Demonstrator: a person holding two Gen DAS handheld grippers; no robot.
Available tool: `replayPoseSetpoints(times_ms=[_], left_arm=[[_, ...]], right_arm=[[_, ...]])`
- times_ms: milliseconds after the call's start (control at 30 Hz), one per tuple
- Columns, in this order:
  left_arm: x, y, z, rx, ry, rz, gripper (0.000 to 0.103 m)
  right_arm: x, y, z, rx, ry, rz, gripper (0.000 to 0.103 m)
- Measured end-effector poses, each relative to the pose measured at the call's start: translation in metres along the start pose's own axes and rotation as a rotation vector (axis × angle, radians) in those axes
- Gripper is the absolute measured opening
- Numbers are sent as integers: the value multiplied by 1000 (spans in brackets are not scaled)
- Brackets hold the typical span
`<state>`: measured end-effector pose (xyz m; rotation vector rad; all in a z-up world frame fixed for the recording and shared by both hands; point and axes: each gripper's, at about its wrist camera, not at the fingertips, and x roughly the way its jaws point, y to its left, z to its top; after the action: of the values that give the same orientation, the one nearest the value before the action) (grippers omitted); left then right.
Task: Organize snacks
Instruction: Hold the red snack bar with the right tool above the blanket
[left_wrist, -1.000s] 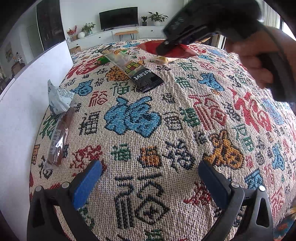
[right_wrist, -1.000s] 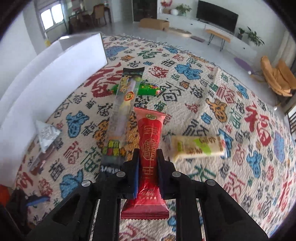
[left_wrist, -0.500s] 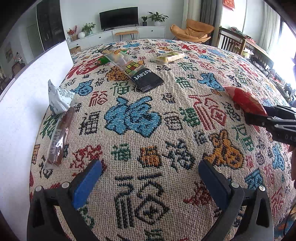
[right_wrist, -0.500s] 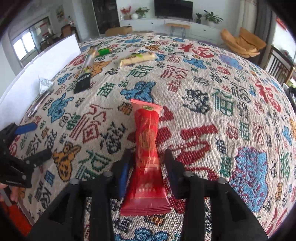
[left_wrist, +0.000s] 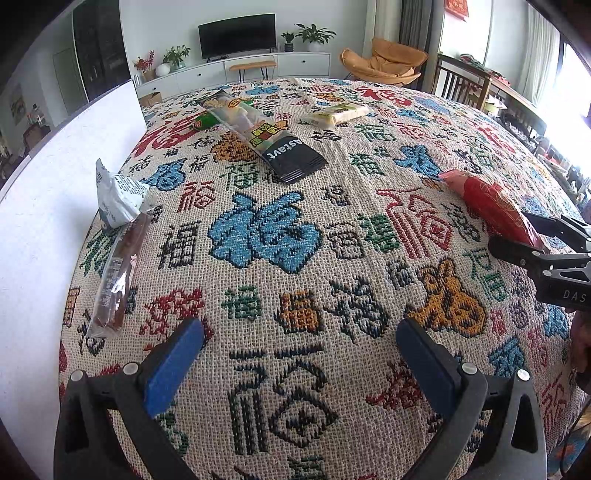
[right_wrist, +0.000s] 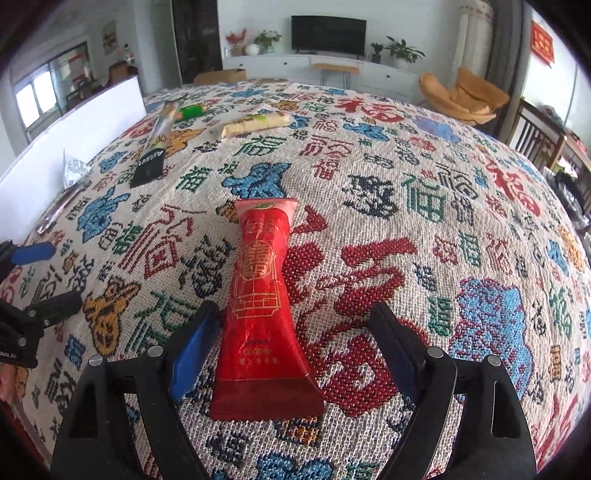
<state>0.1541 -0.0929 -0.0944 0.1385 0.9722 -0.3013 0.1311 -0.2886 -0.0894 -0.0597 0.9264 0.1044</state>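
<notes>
A red snack packet (right_wrist: 258, 295) lies flat on the patterned cloth (right_wrist: 424, 184). My right gripper (right_wrist: 293, 314) straddles its lower half with the jaws opening, and neither blue pad presses on the wrapper. In the left wrist view the same red packet (left_wrist: 487, 206) lies at the right, with the right gripper (left_wrist: 535, 240) at its near end. My left gripper (left_wrist: 299, 328) hovers open over bare cloth, nothing between its fingers. Far back lie a long black packet (left_wrist: 266, 136), a green snack (left_wrist: 205, 120) and a pale yellow snack (left_wrist: 340, 112).
A white board (left_wrist: 55, 184) stands along the cloth's left edge. Next to it lie a white-grey pouch (left_wrist: 118, 195) and a brown bar in a clear wrapper (left_wrist: 118, 273). Chairs and a TV cabinet stand beyond the far edge.
The right gripper carried the red packet from the far snack group to the near right of the cloth, set it down and spread its jaws off it. The left gripper stayed still.
</notes>
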Motion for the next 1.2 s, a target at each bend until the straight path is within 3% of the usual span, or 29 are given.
replayPoseSetpoints(times_ms=[1033, 1100, 1200], left_arm=[[-1, 0, 0, 8, 11, 0, 103], [-4, 2, 5, 3, 27, -17, 103], [-19, 11, 29, -55, -39, -112, 103]], right_arm=[[1, 0, 0, 1, 0, 0, 86], [1, 0, 0, 1, 0, 0, 86], [1, 0, 0, 1, 0, 0, 86]])
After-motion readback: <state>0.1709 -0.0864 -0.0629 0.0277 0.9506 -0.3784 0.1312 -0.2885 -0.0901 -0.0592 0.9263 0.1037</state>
